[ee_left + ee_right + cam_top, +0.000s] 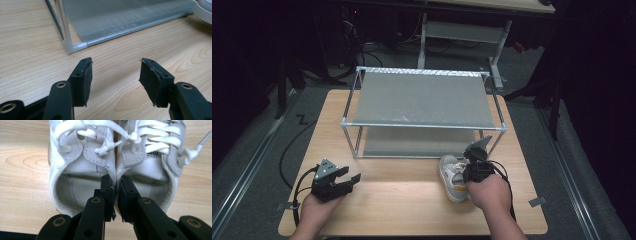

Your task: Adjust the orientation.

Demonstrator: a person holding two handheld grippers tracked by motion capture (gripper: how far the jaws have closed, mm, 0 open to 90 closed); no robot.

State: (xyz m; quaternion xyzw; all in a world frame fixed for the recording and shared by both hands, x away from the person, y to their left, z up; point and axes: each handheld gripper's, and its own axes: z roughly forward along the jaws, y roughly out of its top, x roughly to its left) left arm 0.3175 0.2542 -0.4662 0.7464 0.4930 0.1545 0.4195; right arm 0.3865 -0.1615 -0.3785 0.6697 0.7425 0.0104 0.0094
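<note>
The right hand-held gripper [115, 185] was closed on the inner walls of two white shoes [113, 157], pinching them together side by side on the wooden desk [402, 190], just in front of a rack [422, 97] of metal tubes with two grey fabric shelves. The left hand-held gripper [115, 75] was open and empty over bare wood. Since the smooth, laced shoes were not yet on a shelf, I judged the work barely begun.

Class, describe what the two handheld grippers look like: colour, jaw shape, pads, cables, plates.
Both are black: the left gripper and the right gripper have two flat jaws with screw holes and worn black pads, a grey three-cornered plate on top, and a trailing black cable.
</note>
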